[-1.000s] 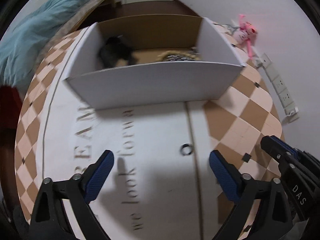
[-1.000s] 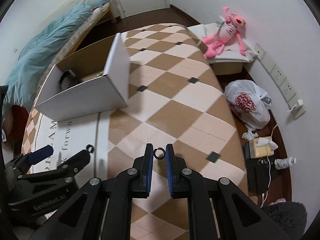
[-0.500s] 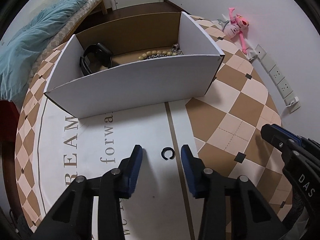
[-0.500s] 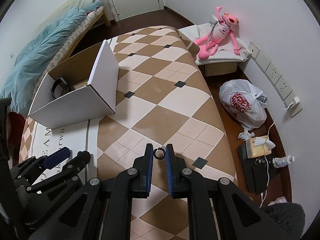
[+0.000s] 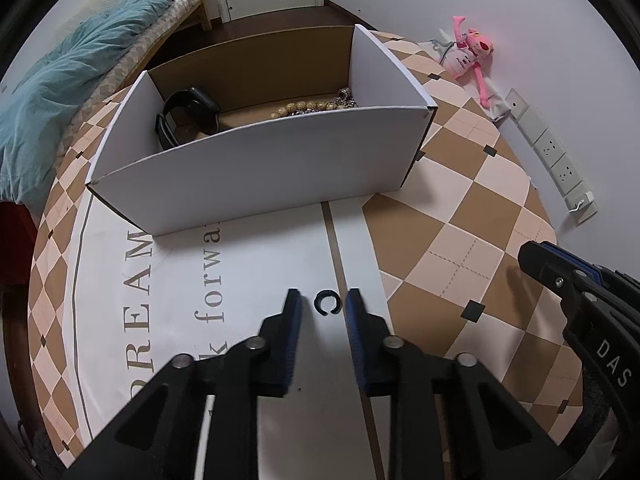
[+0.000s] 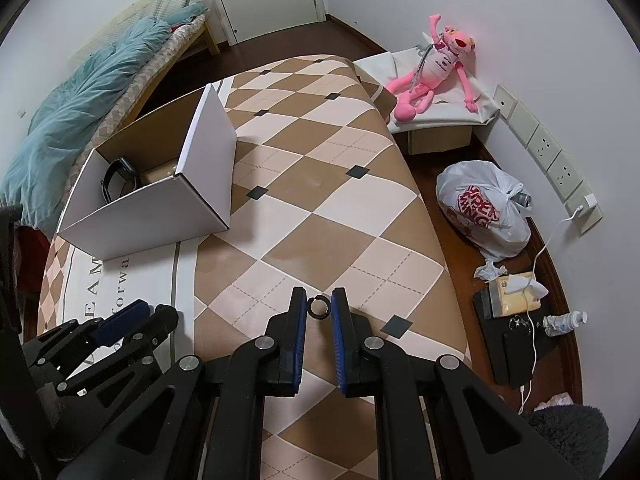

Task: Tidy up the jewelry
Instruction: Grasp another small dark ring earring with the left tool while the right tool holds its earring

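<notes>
A: Item one?
B: Open ring, black, C-shaped, flat on the white printed cloth near the box. Left gripper straddles it, fingers narrowly apart, no contact visible.

A: Item two?
B: Closed ring, pinched between the nearly closed fingers of the right gripper, held above the checked bedspread.

A: Destination?
B: White box, far side of the cloth; holds a black watch at left, a bead string at right.

A: Step?
B: Likely pickup of item one. Next: close squarely, lift, carry both over the rim.
</notes>
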`<state>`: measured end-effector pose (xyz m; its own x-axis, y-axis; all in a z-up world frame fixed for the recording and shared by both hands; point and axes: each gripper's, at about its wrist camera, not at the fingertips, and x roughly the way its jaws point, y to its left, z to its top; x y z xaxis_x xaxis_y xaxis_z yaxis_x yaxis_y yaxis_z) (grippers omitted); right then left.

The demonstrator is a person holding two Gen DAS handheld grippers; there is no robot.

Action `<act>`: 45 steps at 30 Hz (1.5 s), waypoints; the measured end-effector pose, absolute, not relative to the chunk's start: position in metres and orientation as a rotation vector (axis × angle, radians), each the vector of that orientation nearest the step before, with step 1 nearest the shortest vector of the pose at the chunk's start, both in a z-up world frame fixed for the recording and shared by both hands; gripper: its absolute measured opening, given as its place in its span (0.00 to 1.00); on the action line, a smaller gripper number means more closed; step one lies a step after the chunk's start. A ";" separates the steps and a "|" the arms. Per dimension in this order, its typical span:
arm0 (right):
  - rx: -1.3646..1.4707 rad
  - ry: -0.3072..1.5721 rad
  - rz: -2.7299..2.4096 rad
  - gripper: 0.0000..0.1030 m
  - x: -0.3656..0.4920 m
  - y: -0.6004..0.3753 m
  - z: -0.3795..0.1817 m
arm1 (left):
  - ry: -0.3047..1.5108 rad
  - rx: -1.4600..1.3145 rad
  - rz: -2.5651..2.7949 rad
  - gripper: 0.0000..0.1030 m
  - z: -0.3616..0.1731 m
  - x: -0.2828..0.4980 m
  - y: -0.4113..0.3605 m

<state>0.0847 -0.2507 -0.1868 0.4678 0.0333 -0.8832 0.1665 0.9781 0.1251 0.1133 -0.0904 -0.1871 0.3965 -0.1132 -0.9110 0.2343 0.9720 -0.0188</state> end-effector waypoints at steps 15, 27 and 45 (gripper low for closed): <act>0.209 1.053 -0.067 0.13 0.086 -0.246 -0.174 | 1.084 0.104 -0.223 0.11 -0.167 0.109 -0.084; 0.217 0.982 -0.002 0.13 0.100 -0.228 -0.134 | 0.971 0.040 -0.239 0.10 -0.110 0.121 -0.058; 0.237 1.040 -0.054 0.13 0.093 -0.249 -0.161 | 1.102 0.031 -0.186 0.74 -0.185 0.121 -0.060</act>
